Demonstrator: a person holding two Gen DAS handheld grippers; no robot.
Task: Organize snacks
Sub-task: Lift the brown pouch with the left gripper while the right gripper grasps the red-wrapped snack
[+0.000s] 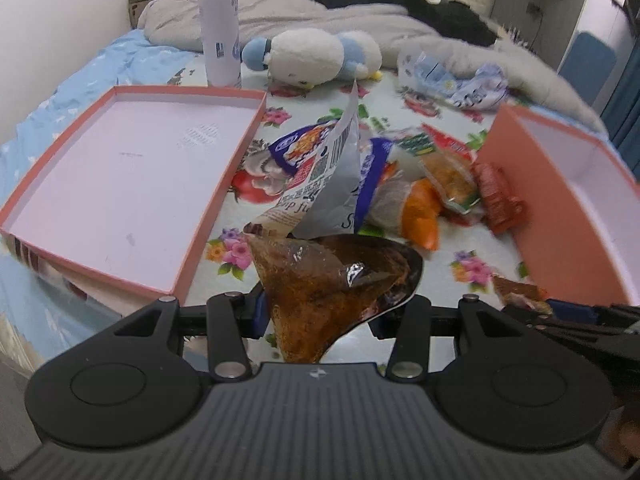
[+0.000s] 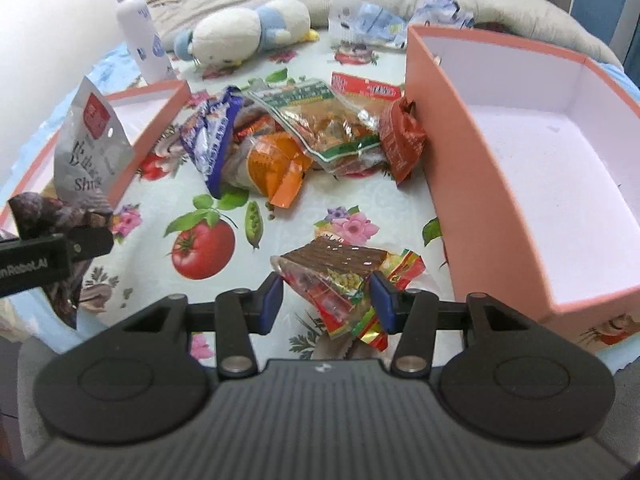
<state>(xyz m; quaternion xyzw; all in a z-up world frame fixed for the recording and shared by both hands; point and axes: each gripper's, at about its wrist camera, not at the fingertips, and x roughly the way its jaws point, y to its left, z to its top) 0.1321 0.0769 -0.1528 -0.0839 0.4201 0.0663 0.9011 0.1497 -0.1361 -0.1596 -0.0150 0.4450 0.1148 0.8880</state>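
Note:
My left gripper (image 1: 320, 312) is shut on a silver pouch with a brown see-through bottom (image 1: 328, 272), held up above the floral cloth. From the right wrist view that pouch (image 2: 88, 148) stands upright at the far left, in the left gripper (image 2: 76, 236). My right gripper (image 2: 328, 304) is shut on a small red, yellow and brown packet (image 2: 340, 276), its blue pads (image 2: 276, 300) pressing both sides. A pile of loose snack packets (image 2: 288, 140) lies between a shallow pink lid (image 1: 120, 160) on the left and a deep pink box (image 2: 520, 160) on the right. Both are empty.
All this lies on a bed with a fruit-and-flower cloth (image 2: 200, 248). Behind the pile are a white spray bottle (image 1: 219, 28), a white and blue plush toy (image 1: 316, 56), a crumpled plastic bag (image 1: 460, 76) and a grey blanket (image 1: 280, 4).

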